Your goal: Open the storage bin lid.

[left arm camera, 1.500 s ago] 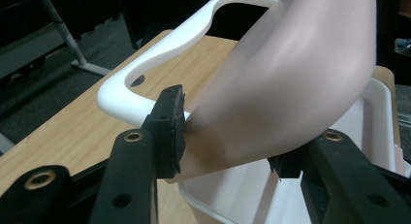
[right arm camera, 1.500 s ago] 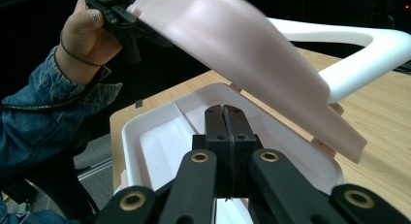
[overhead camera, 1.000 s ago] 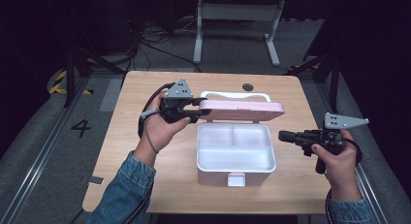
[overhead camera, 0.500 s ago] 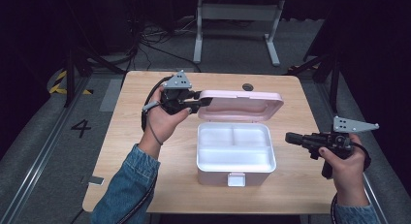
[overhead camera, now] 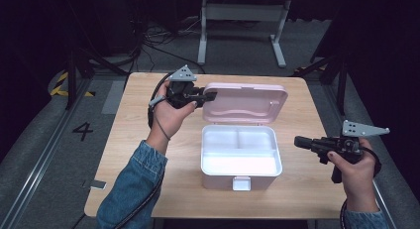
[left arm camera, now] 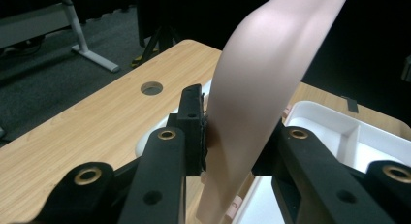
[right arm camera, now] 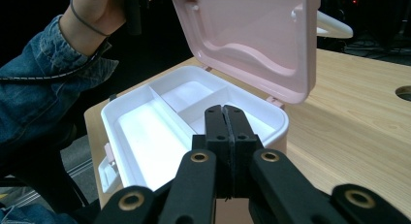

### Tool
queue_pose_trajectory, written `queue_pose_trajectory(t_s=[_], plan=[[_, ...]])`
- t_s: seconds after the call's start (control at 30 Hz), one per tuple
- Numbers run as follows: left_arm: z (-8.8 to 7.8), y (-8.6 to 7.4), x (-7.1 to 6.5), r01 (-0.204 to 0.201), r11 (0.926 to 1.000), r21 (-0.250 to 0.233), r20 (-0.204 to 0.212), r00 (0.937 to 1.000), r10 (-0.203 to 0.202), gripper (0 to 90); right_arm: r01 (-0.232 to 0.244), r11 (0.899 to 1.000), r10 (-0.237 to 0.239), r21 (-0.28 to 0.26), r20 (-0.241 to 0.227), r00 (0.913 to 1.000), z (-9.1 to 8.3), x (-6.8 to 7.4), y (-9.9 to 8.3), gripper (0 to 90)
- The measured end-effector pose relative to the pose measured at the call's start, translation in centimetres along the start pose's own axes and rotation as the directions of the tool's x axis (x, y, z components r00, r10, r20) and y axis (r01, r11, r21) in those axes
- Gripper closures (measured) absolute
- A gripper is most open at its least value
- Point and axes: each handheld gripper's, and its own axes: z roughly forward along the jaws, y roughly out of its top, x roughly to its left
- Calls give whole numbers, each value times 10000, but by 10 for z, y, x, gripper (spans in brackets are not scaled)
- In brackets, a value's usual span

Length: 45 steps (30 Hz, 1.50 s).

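**Lid lifted on pink storage box, left side doing the work**

Dark room, wooden surface (overhead camera: 148, 154) with a round cable hole (left arm camera: 151, 88) at the far edge. We see a white box (overhead camera: 241, 154) with a pink lid (overhead camera: 245, 101) sitting mid-surface, latch side towards the person. The left hand-held gripper (overhead camera: 205, 96) pinches the lid's left edge; in the left gripper view its jaws press on either side of the pink plastic. Lid stands roughly upright, tilted a bit back. The right hand-held gripper (overhead camera: 299, 142) hangs just right of the box, apart from it, jaws pressed together on nothing.

Step in hand, we judge: opening the lid, near the end of its swing. Next move calls for easing the lid back until it rests on its hinge, then letting go without it dropping shut.

Compartments look empty: one long tray in front, two smaller behind. Hinge hidden behind the lid. Front latch (overhead camera: 241, 182) small, state hard to make out. Background mostly black; a frame of metal legs (overhead camera: 240, 26) stands beyond the surface.
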Motion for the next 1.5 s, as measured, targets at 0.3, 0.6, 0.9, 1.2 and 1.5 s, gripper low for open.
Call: queue_pose_trajectory(t_s=[0.3, 0.6, 0.9, 1.2, 1.5], plan=[[7, 1, 10, 289, 9996, 17, -16, 9996, -288, 743, -27, 9954, -84, 961, 1150, 9933, -9, -4, -4, 822], [14, 0, 22, 706, 9975, -34, 122, 9974, -705, 744, -328, 9754, -146, 2182, 2121, 9771, -15, -8, -12, 719], [24, 1, 34, 1041, 9945, 150, 52, 9945, -1042, 737, -734, 9507, -144, 3013, 2792, 9601, -20, -12, -21, 634], [34, 2, 45, 1352, 9899, 421, 128, 9906, -1358, 730, -1385, 9152, 8, 3785, 3419, 9397, -19, -18, -31, 606], [45, -2, 61, 2071, 9766, 579, 460, 9766, -2099, 721, -1682, 9026, 261, 3963, 3396, 9402, -18, -19, -37, 597]])
